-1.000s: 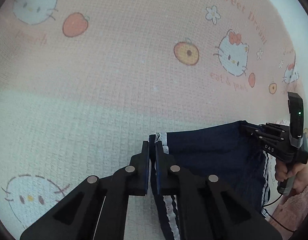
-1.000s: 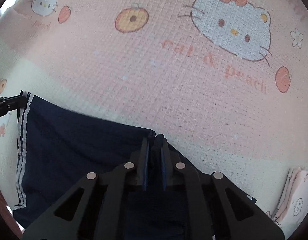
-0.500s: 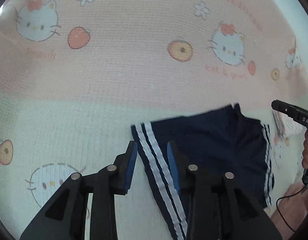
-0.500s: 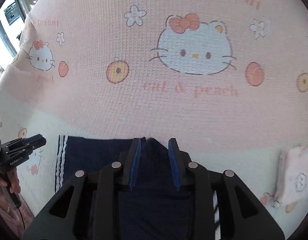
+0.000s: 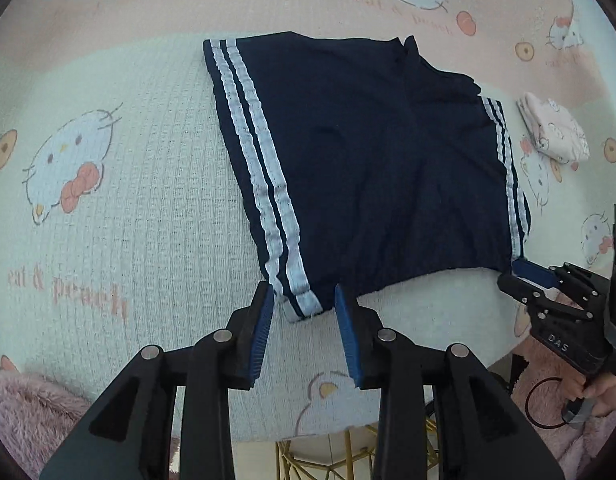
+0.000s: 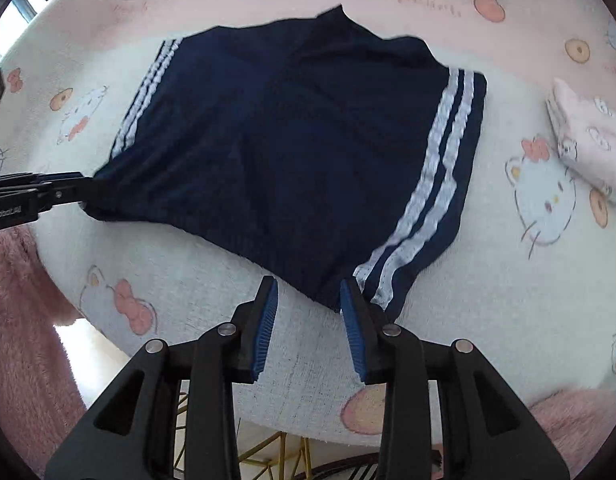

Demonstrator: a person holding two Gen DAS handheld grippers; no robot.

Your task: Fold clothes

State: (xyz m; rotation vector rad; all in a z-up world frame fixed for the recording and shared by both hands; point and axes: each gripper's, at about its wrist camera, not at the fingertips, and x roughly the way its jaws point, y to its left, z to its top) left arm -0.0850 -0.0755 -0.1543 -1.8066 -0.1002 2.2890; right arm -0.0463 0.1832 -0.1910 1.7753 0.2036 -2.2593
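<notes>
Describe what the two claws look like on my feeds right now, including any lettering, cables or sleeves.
Both are matte black linkage frames with silver pivot pins and ribbed blue pads. The left claw fills its own view; the right claw looks identical. Seen from the left wrist, the right one has white "DAS" lettering and a black cable looping below its grip. The person wears fuzzy pink sleeves.

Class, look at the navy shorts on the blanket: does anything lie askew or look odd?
The shorts lie spread but slightly askew, their far hem peaked and uneven rather than straight. Nothing looks torn or spilled.
</notes>
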